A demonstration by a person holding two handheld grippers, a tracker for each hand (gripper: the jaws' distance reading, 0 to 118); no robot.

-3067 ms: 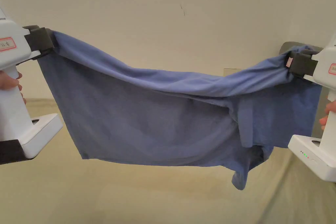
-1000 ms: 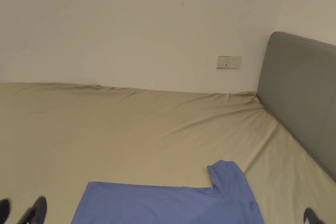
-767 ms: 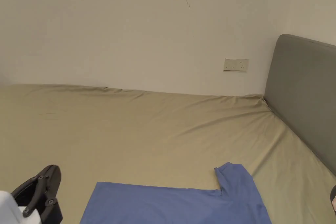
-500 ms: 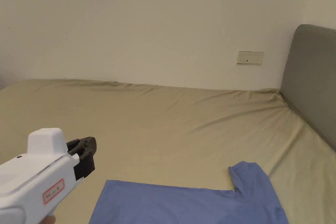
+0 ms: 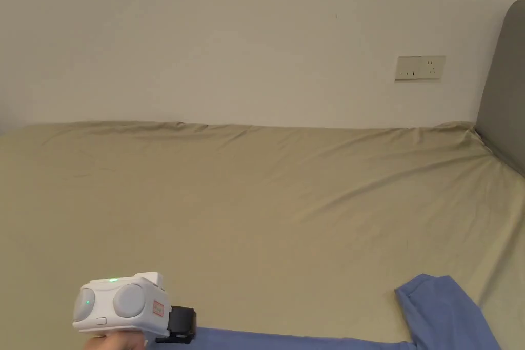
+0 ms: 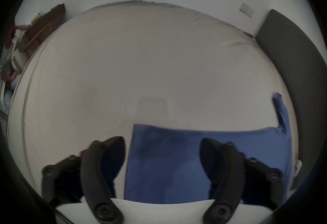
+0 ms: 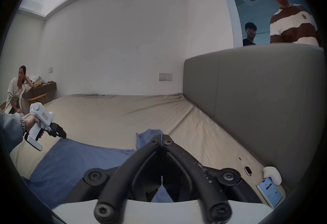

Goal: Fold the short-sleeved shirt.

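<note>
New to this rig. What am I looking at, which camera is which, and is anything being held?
No robot here: a person holds a handheld two-jaw tool in each hand. One picture comes from a camera on the person's head; the other two ride on the tools. The left tool hangs open above the blue shirt, which lies flat on the tan bed sheet. The right tool has its jaws together at the tips, with nothing visibly clamped. So nothing is held. A phone and watch lie beside the grey headboard.

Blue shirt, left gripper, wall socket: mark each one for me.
blue shirt (image 6: 203,160), left gripper view, flat body panel.
left gripper (image 6: 161,155), left gripper view, midway between its open jaws.
wall socket (image 5: 420,67), head view, plate centre.
</note>
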